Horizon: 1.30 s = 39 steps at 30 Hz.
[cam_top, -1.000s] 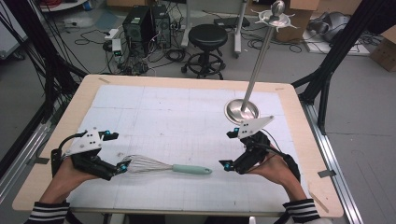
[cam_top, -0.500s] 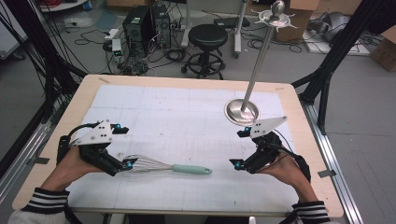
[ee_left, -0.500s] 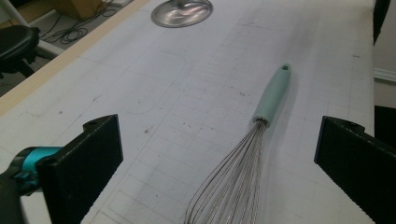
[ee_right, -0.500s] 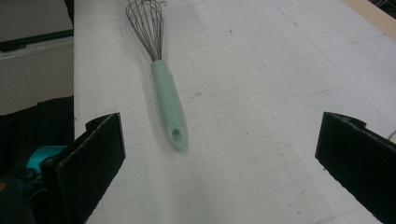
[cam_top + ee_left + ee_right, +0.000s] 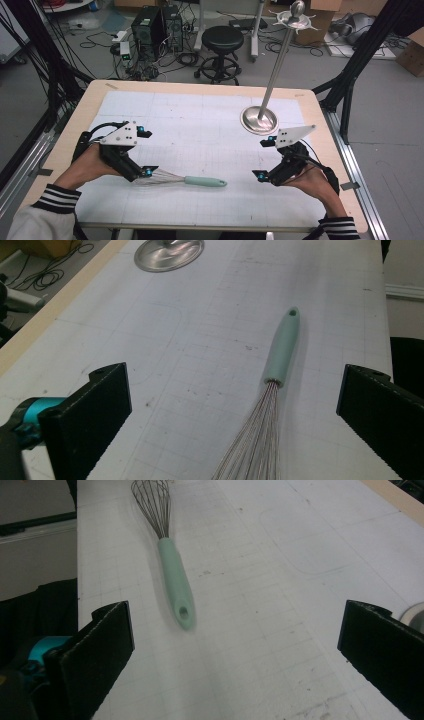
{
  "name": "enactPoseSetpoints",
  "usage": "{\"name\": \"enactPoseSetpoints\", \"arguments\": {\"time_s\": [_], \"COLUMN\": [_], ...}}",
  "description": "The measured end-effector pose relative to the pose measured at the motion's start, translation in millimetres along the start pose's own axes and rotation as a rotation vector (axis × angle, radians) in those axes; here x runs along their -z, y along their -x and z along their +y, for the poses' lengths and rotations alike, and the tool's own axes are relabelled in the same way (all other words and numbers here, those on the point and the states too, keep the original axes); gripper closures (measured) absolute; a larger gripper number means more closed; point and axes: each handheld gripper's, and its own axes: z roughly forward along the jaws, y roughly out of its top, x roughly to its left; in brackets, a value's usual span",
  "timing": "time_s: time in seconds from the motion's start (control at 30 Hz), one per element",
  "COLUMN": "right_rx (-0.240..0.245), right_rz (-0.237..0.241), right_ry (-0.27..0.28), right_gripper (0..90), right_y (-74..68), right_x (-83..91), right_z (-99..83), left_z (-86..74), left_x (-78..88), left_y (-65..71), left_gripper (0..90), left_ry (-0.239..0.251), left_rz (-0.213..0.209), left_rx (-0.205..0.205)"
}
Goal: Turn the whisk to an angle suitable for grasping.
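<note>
The whisk (image 5: 180, 178) has a mint-green handle and thin wire loops.

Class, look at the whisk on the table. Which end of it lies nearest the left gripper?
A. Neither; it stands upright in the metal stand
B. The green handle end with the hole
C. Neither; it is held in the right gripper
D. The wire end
D: the whisk lies flat with its wires at the open left gripper; its handle points toward the right gripper, which is apart from it.
</note>
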Motion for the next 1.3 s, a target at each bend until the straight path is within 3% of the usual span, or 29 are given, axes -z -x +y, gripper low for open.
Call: {"name": "enactPoseSetpoints", "arguments": {"time_s": [0.23,0.57,0.77,0.93,1.17,1.3], "right_rx": [-0.021,-0.034,-0.036,-0.034,-0.035,-0.034], "right_rz": [-0.018,-0.034,-0.037,-0.044,-0.041,-0.036], "right_ry": [0.014,0.019,0.020,0.023,0.025,0.025], "right_gripper": [0.5,0.5,0.6,0.6,0.6,0.6], "right_y": [2.4,6.0,5.9,6.4,6.5,6.5], "right_x": [4.7,8.3,8.4,7.2,7.0,7.3], "right_z": [-9.4,-15.8,-15.8,-15.5,-15.4,-16.0], "left_z": [9.3,16.3,15.5,14.7,13.4,12.6], "left_x": [-15.2,-53.9,-74.0,-86.2,-109.7,-119.3], "left_y": [0.2,4.3,7.2,9.9,16.9,19.3], "left_gripper": [1.7,1.7,1.7,1.7,1.8,8.3], "left_ry": [-0.023,-0.124,-0.188,-0.219,-0.286,-0.300], "left_rz": [-0.021,-0.109,-0.140,-0.166,-0.212,-0.223], "left_rx": [-0.016,-0.043,-0.071,-0.064,-0.109,-0.127]}}
